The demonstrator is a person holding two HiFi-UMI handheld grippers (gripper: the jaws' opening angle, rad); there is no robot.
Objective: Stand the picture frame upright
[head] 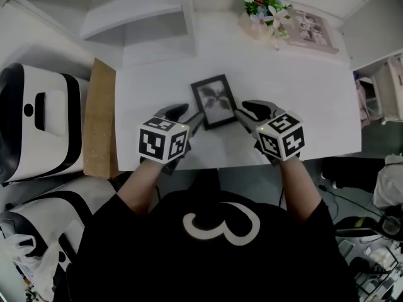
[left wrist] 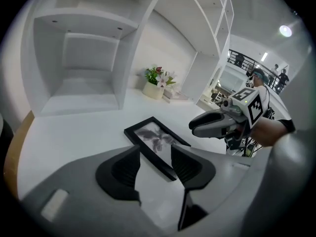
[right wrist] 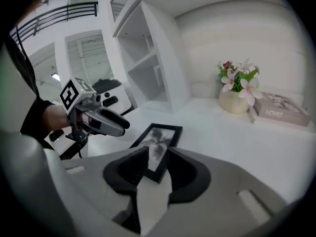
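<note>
Picture frame (head: 214, 102) lies flat near the middle of the table's (head: 302, 106) front edge. Our left gripper (head: 186, 116) and right gripper (head: 249, 113) sit just beside its long sides, both spread, pinching nothing. It looks light and stiff, probably glass-fronted and slick, so we'd grab the side rails. Behind it we've got lots of bare top before the flower pot (head: 264, 11) by the back edge.

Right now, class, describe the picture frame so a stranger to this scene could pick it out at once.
Start at the white table by the white shelves. Near its front edge, between the left gripper and the right gripper, lies the picture frame. It alone is black-edged, flat on its back with a dark leafy print, unlike the flowers at the far edge.
</note>
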